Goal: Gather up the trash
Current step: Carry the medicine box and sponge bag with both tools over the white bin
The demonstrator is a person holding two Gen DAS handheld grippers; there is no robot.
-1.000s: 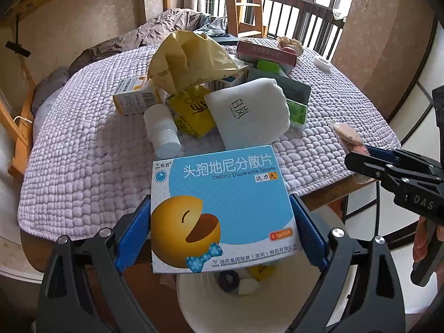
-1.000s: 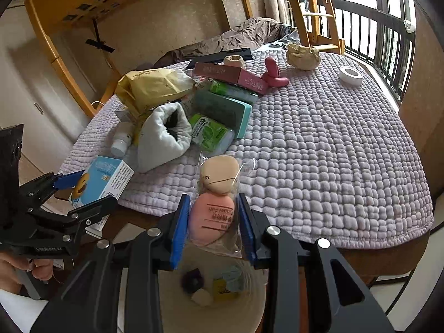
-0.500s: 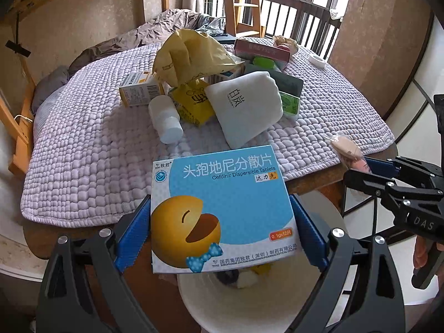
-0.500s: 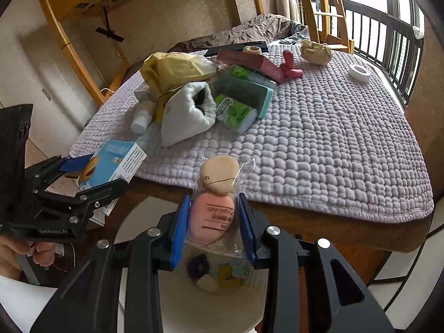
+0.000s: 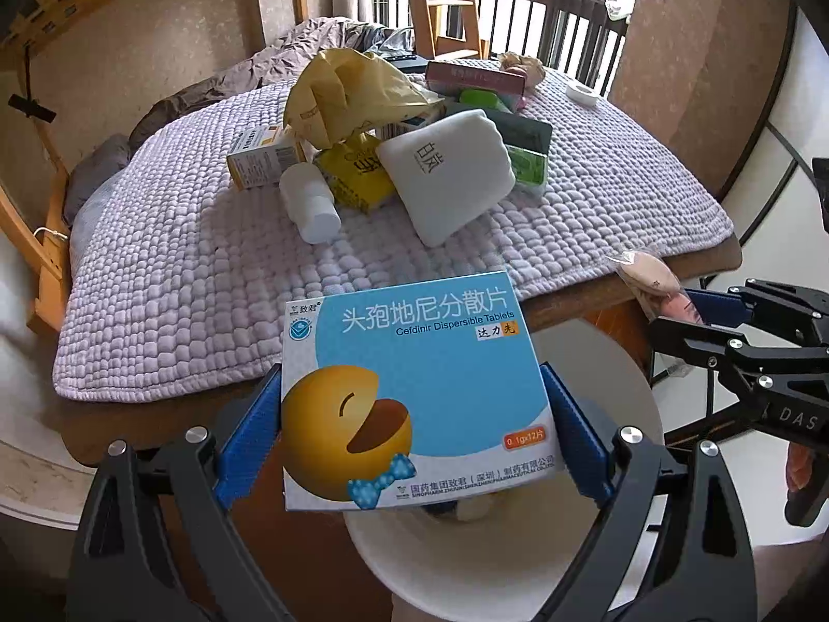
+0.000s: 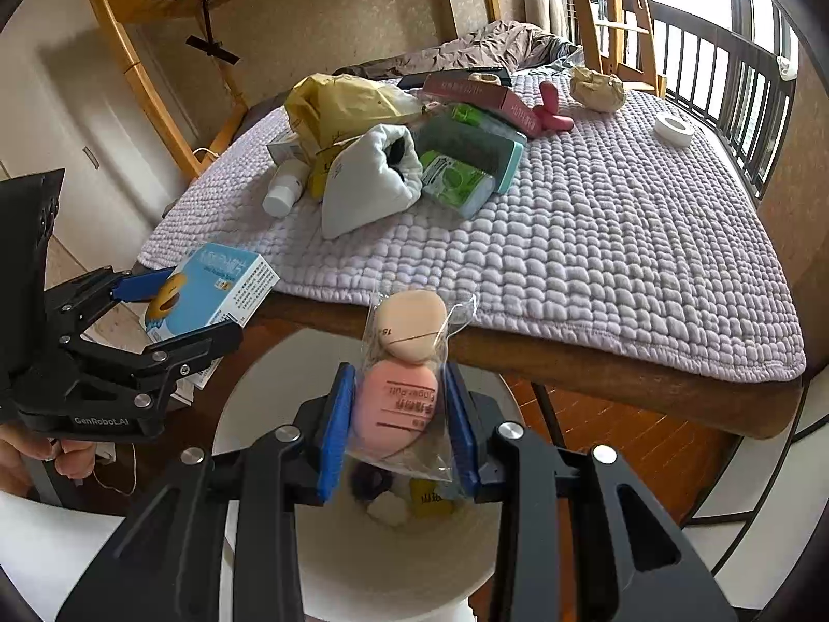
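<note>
While both loads hang over the white bin [image 6: 394,560], left claw [image 5: 414,414] pinches tablet box [image 5: 414,389], right claw [image 6: 396,425] pinches sponge packet [image 6: 406,378]. Risk: wide box catching the rim below, tipping out.

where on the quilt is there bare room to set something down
The quilt's right half is bare between the green packet and tape roll; so is the near-left strip before the white bottle. The middle back is crowded around the yellow bag.
</note>
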